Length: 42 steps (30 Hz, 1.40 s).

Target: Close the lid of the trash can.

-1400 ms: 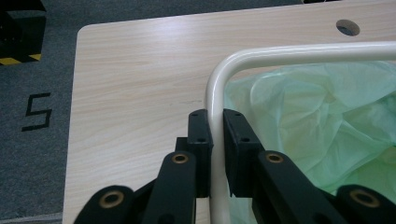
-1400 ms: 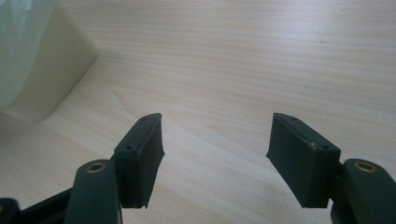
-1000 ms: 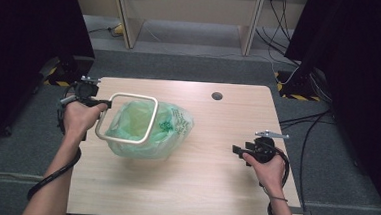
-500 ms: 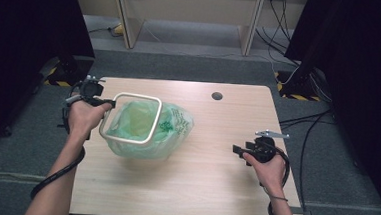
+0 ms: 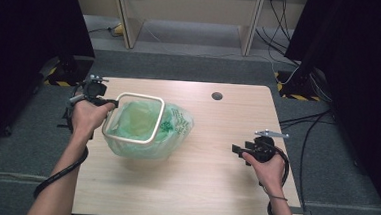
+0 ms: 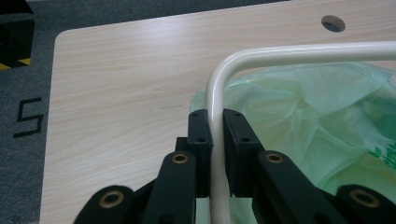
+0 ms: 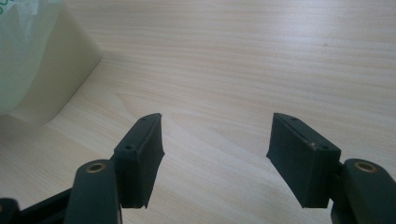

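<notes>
At the left of the surface [image 5: 188, 187], the left gripper [image 6: 215, 140] pinches a cream-coloured frame [image 5: 133, 119], its fingers [image 6: 200, 140] pressed on either side of a thin, smooth, round tube just below a rounded corner, so the bar runs straight up between them. The frame is a rounded rectangle, tilted, and forms the mouth of a bin on the left half of the pale wood-grain surface; a thin, crinkly, translucent green bag [image 5: 174, 129] lines it and billows out toward the right, printed with darker green marks. The frame's long side runs away from the left hand [image 5: 88, 119], so that hand has it already, while the right gripper [image 5: 241, 151] rests well apart at the right side, pointing leftward at the bag. Its fingers [image 7: 140, 154] stand spread with nothing between them, only bare wood; the bag's edge [image 7: 28, 51] lies ahead and to their left. Any help from the right would likely mean reaching across that gap.
</notes>
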{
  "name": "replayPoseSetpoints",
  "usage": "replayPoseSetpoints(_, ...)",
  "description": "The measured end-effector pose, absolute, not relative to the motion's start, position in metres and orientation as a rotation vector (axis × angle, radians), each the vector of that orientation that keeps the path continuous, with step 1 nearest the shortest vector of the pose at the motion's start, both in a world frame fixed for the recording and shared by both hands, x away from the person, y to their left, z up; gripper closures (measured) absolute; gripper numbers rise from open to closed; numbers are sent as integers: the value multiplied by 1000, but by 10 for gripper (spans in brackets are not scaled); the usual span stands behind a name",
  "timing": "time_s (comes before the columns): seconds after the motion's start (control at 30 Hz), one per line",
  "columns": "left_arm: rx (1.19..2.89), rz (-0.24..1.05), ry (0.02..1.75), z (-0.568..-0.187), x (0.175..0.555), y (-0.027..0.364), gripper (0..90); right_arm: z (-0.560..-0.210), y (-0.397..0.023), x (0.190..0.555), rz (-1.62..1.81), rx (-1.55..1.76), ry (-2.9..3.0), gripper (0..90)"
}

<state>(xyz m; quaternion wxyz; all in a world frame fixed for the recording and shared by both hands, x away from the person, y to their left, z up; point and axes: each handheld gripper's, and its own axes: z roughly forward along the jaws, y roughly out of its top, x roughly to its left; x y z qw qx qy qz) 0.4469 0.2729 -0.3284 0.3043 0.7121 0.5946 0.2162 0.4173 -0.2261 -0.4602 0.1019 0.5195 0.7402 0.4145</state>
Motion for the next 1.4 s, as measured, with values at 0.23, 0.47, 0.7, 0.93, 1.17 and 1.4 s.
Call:
replayPoseSetpoints(0.23, 1891, 576, 1576, -328, 447, 270, 815, -461, -227, 417, 1225, 1532, 2185, 352)
replayPoseSetpoints(0.47, 1896, 581, 1576, -329, 448, 266, 815, -460, -227, 417, 1226, 1530, 2182, 352)
replayPoseSetpoints(0.7, 1896, 579, 1575, -329, 449, 263, 814, -460, -226, 417, 1228, 1532, 2185, 352)
replayPoseSetpoints(0.93, 1903, 583, 1574, -330, 449, 261, 815, -461, -226, 417, 1228, 1532, 2187, 352)
replayPoseSetpoints(1.17, 1906, 580, 1571, -331, 450, 257, 814, -462, -226, 417, 1228, 1533, 2188, 351)
replayPoseSetpoints(1.4, 1905, 581, 1575, -333, 451, 256, 814, -462, -226, 417, 1227, 1531, 2189, 352)
